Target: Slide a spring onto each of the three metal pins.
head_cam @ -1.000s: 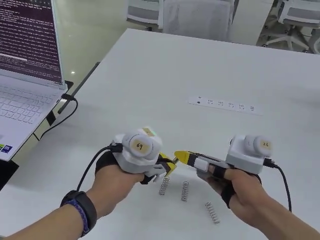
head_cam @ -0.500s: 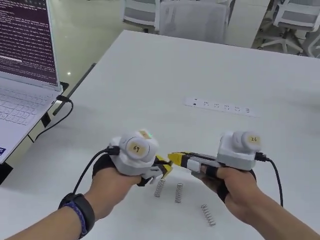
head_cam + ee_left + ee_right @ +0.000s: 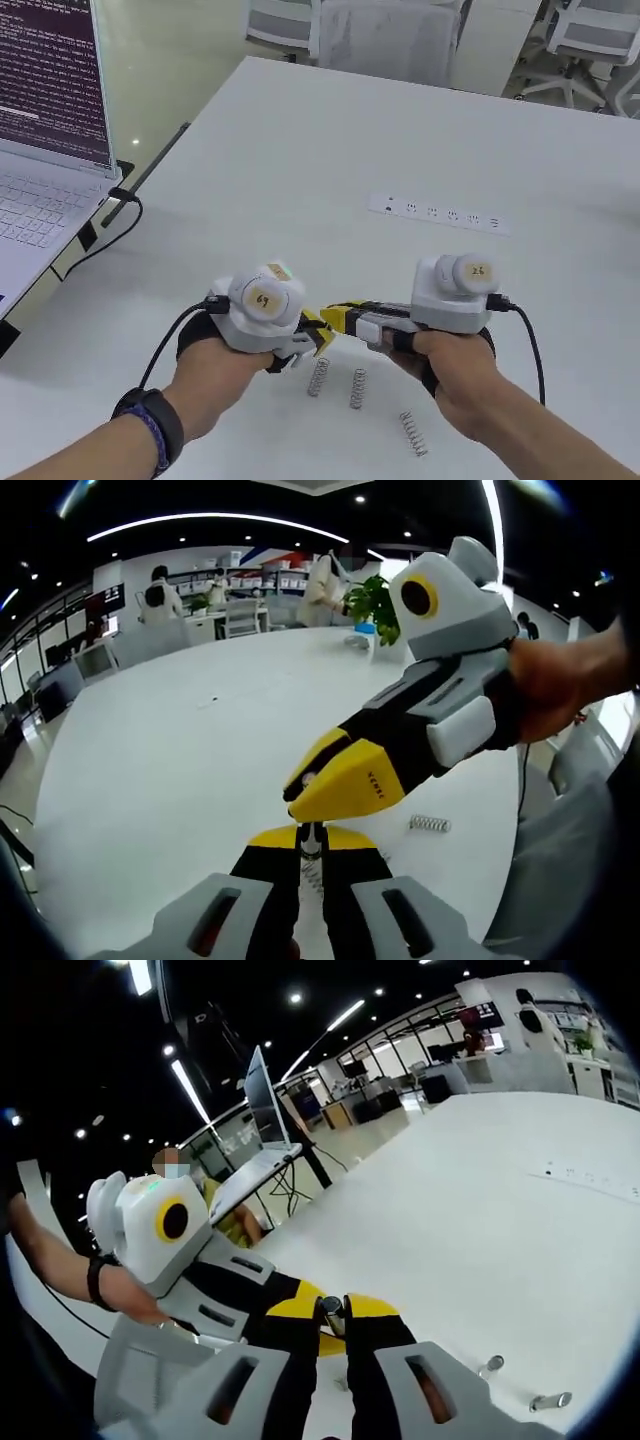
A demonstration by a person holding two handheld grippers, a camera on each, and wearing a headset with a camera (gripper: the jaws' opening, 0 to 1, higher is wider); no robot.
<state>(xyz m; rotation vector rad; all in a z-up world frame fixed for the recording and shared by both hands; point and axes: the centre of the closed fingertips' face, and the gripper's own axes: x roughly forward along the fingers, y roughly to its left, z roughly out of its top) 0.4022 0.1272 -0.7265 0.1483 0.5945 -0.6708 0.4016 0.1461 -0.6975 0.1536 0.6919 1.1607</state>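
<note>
At the near edge of the white table (image 3: 300,150), the two grippers meet tip to tip, each held in a gloved hand. The left gripper (image 3: 312,336) points toward 3 o'clock and the right gripper (image 3: 332,316) toward 9 o'clock.

Seen from the left gripper view, the left's yellow jaws are pressed together on a thin metal pin (image 3: 312,838). The pin stands up from the tips toward the right gripper's closed yellow nose, just above at 12 o'clock. Seen from the right gripper view, the right's jaws are likewise together, with a small round metal end pinched between the tips. It appears to be the same pin, clamped from both sides. No spring sits on it.

All three springs (image 3: 358,388) lie loose on the table just below the meeting tips. Two are side by side at about 6 o'clock from the tips, and the third is farther out at 4 o'clock, under the right hand.

A white power strip (image 3: 440,214) lies at 1 o'clock, well apart. An open laptop (image 3: 40,130) sits at 10 o'clock, with a black cable (image 3: 110,225) running beside it.
</note>
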